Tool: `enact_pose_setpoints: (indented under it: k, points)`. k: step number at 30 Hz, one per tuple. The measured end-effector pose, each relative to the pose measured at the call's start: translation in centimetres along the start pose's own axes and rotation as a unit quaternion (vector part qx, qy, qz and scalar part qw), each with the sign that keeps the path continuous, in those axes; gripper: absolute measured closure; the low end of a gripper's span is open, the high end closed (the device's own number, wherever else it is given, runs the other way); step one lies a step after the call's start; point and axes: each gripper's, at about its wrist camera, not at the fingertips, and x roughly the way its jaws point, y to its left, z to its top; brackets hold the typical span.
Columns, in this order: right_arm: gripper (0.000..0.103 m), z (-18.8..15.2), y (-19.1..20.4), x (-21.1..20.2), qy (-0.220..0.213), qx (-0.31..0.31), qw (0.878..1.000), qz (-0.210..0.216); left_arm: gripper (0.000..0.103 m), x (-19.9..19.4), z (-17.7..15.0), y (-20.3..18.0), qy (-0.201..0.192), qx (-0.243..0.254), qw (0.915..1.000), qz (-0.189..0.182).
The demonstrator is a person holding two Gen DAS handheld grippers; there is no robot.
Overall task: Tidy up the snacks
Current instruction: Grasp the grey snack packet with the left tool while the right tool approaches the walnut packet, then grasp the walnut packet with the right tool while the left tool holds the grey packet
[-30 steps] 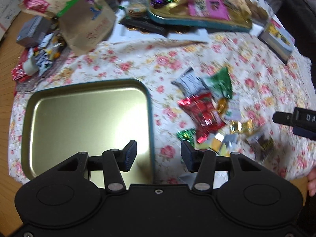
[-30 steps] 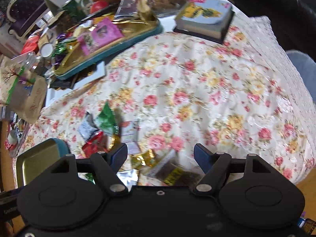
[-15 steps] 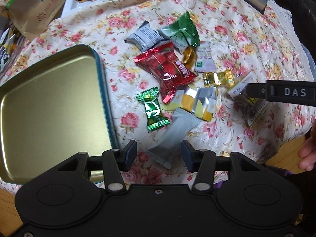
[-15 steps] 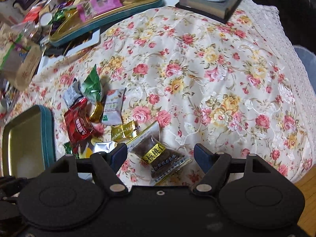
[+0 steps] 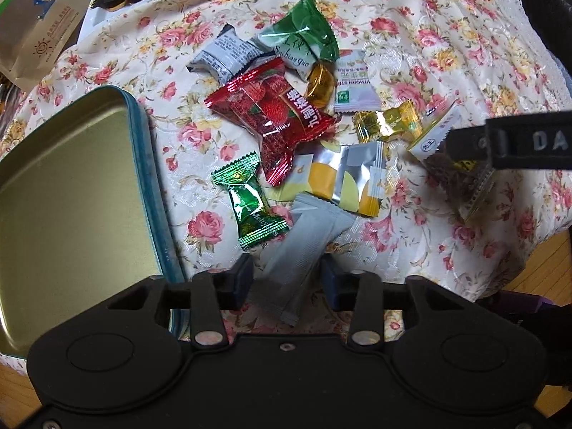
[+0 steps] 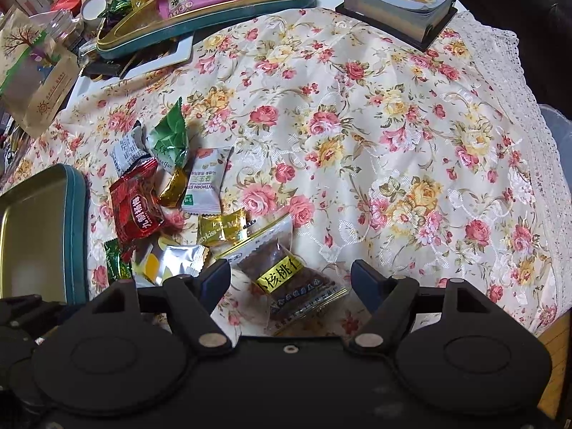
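Down over the snacks has come the left gripper (image 5: 286, 280), beside the gold tin (image 5: 71, 193). Its jaws are closing around the grey packet (image 5: 307, 246), not squeezing yet. That packet looks light, soft and slippery; pinch its middle. Right gripper (image 6: 290, 279) hangs wide over the walnut packet (image 6: 286, 271).

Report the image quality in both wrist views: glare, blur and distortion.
Left wrist view: fisheye bends the flowered tablecloth at the edges; soft glare whitens the empty gold tin tray; the crinkled red foil wrapper glints, its print sharp. Right wrist view: same curved edges, the tray's inside washed out, the far clutter slightly soft.
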Motion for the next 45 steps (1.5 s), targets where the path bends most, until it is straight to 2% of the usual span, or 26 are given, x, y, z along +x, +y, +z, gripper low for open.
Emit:
enact_pose_setpoints:
  k: [4,12,15,21,26,31,34,36,42,44,45]
  points:
    - [0.025,0.1,-0.1,-0.4,-0.007,0.002,1.000,0.003,0.073,0.4,0.3,0.2,-0.008,-0.013,0.9998,-0.009]
    - [0.025,0.2,-0.1,-0.6,-0.019,-0.003,1.000,0.000,0.074,0.2,2.1,1.3,-0.030,-0.063,0.9976,-0.003]
    - [0.025,0.2,-0.1,-0.6,-0.020,0.000,1.000,0.004,0.073,0.6,2.2,1.2,-0.020,-0.063,0.9978,0.004]
    - [0.025,-0.2,0.6,0.0,-0.011,-0.021,1.000,0.007,0.071,0.5,1.6,0.2,-0.025,-0.047,0.9984,0.018]
    - [0.025,-0.4,1.4,1.5,-0.003,-0.051,0.998,-0.019,0.058,0.7,1.9,0.7,-0.013,-0.070,0.9972,0.022]
    - [0.025,-0.9,1.7,2.9,-0.006,-0.071,0.997,-0.036,0.059,0.7,2.0,1.3,-0.009,-0.079,0.9967,0.013]
    - [0.025,-1.0,1.7,3.5,-0.009,-0.069,0.997,-0.037,0.065,0.8,2.1,1.6,-0.009,-0.085,0.9963,0.004]
    - [0.025,-1.0,1.4,3.8,-0.002,-0.064,0.997,-0.036,0.073,0.7,2.2,1.7,-0.009,-0.086,0.9963,0.000]
    - [0.020,-1.1,1.0,4.0,-0.019,-0.045,0.998,-0.029,0.073,0.7,2.6,1.6,-0.006,-0.091,0.9959,-0.001]
    - [0.011,-1.1,1.0,4.2,-0.015,-0.050,0.998,-0.018,0.073,0.7,2.5,1.7,-0.006,-0.092,0.9958,-0.001]
    - [0.000,-1.1,1.1,4.5,-0.012,-0.056,0.998,-0.005,0.073,0.7,2.4,1.7,-0.006,-0.092,0.9957,-0.001]
